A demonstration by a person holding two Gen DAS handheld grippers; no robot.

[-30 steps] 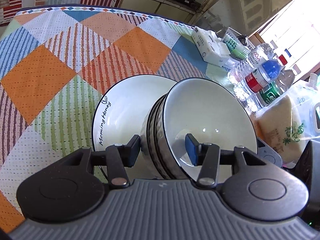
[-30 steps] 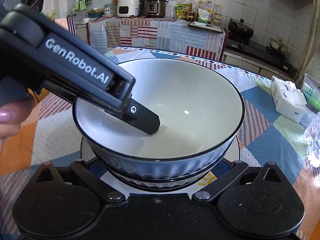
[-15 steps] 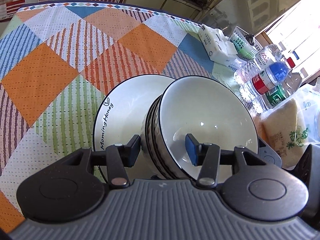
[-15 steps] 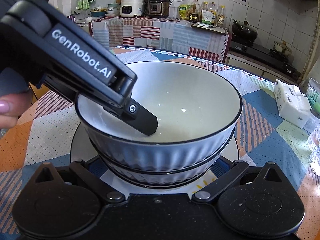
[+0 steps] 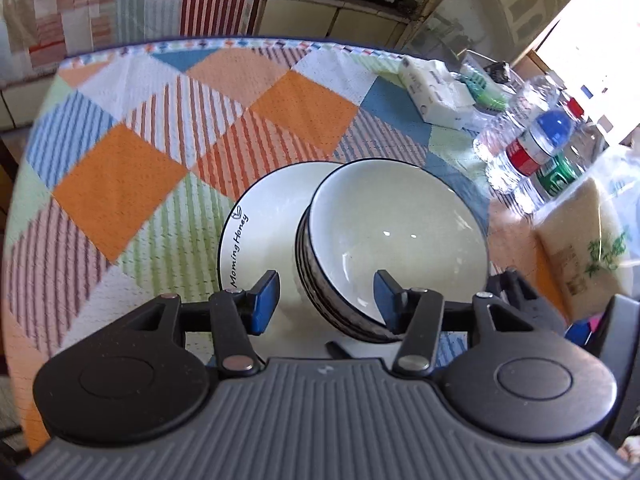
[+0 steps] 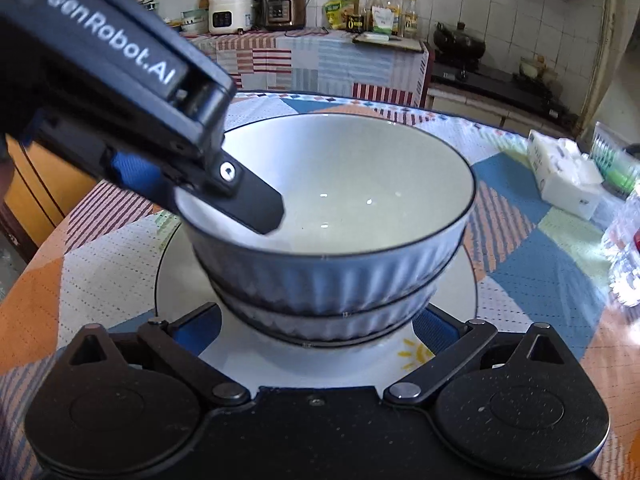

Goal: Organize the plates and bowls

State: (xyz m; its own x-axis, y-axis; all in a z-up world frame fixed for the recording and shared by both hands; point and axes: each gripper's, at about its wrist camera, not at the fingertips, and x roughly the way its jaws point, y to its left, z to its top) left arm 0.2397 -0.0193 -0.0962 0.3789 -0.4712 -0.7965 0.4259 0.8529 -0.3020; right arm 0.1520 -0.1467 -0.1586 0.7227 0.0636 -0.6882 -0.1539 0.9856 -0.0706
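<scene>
A stack of white ribbed bowls [image 5: 396,240] with dark rims sits on a white plate [image 5: 264,224] lettered "Morning Honey". My left gripper [image 5: 326,300] is open; one finger is inside the top bowl, the other outside its rim, with a clear gap. In the right wrist view the bowl stack [image 6: 332,240] stands on the plate [image 6: 184,276], and the left gripper's finger [image 6: 256,204] reaches into the top bowl. My right gripper [image 6: 316,328] is open, its blue pads on either side of the stack's base, just above the plate.
A patchwork tablecloth [image 5: 120,176] covers the round table. Water bottles [image 5: 532,148], a tissue pack [image 5: 436,96] and a bagged sponge-like item [image 5: 584,240] stand at the right. A kitchen counter with cookers [image 6: 280,8] lies beyond.
The left gripper has opened wider and drawn back and up from the bowl rim. The right gripper has pulled back a little, so the stack sits farther off.
</scene>
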